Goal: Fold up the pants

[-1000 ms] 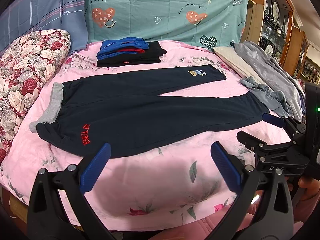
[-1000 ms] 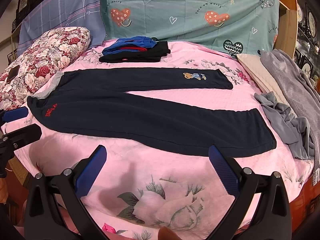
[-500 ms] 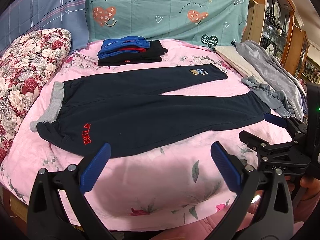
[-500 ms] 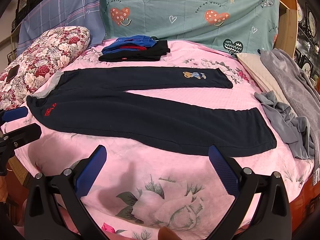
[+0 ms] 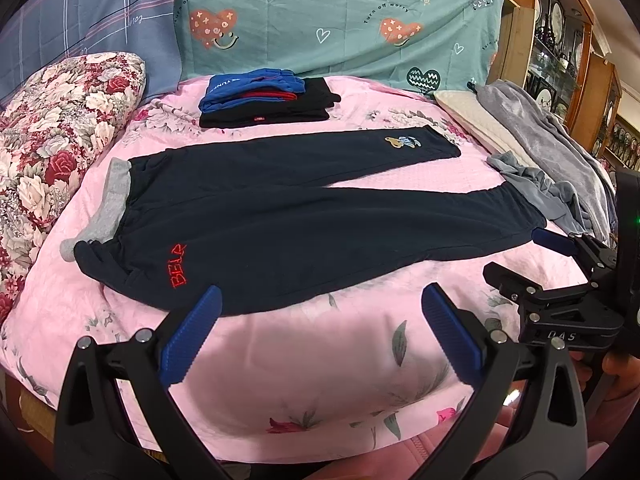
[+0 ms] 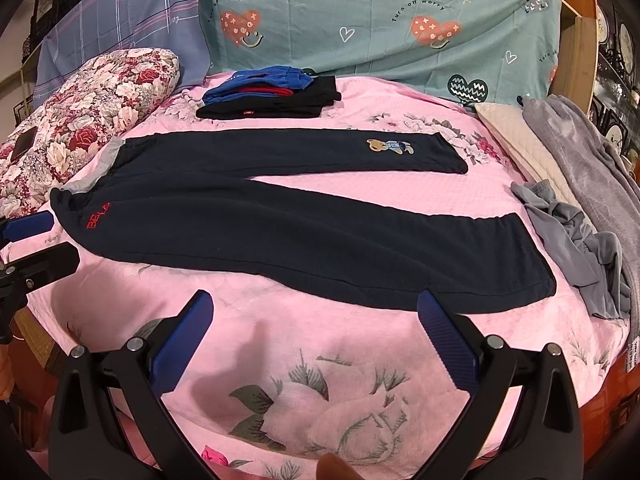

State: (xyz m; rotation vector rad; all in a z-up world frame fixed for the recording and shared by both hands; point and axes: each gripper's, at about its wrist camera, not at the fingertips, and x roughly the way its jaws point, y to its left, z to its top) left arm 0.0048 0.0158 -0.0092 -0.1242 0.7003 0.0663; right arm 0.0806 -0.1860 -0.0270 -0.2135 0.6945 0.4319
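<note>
Nothing has moved: the dark navy cotton pants [image 5: 304, 216], red "BELR" at 8 o'clock, lie flat; left gripper [image 5: 320, 320] and right gripper [image 6: 316, 324] stay wide open.

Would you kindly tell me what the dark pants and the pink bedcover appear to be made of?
The pants look like a thick matte knit, perhaps fleece jersey: they lie flat with soft edges, no sheen, and carry stitched red lettering. The bedcover looks like plush, slightly glossy fabric with a printed floral pattern; its far part shows a fine dimpled texture. The fibres themselves cannot be told.
</note>
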